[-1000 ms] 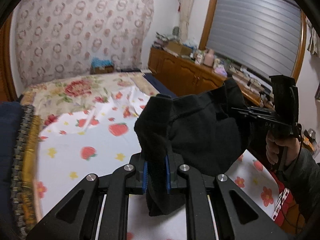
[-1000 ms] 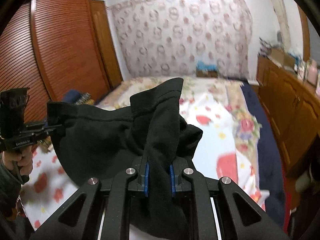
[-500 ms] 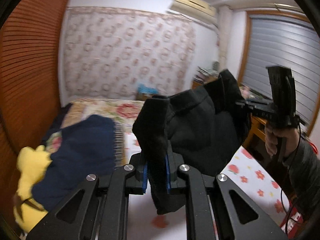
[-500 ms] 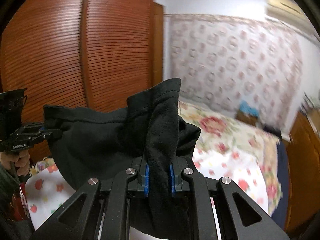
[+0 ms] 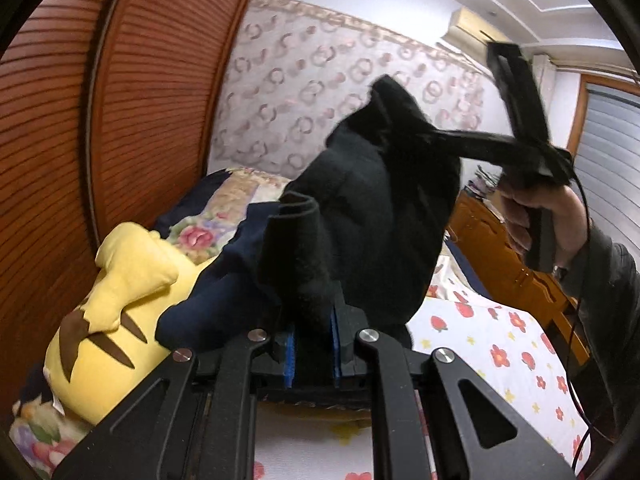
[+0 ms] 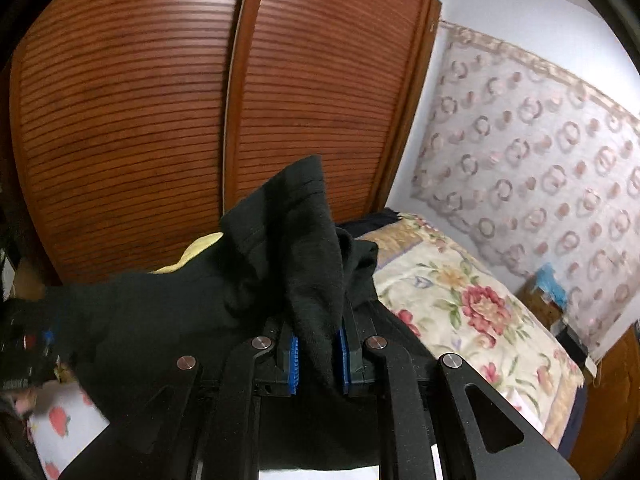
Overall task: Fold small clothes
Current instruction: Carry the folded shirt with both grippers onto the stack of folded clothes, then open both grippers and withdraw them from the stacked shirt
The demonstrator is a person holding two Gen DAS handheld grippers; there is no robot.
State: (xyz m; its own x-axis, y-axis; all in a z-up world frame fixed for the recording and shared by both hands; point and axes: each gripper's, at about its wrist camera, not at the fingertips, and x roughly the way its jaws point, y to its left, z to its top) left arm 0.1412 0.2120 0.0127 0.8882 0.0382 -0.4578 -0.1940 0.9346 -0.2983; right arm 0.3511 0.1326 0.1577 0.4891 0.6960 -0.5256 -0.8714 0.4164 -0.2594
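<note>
Left hand-held gripper (image 5: 312, 354) pinching black garment (image 5: 372, 216); right hand-held gripper (image 6: 320, 360) pinching opposite end, cloth raised above bed (image 6: 460, 288). Garment hides fingertips, part of yellow plush toy (image 5: 120, 300). Left-view right gripper blurred; garment's lower edge cut off.

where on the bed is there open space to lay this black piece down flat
The black garment hangs between the left gripper and the right gripper, each clamped on it. Bare room: the strawberry-print sheet toward the wooden cabinet, and the floral bedspread near the patterned curtain. It is crowded by the louvred wardrobe, where the yellow plush toy and navy clothes lie.
</note>
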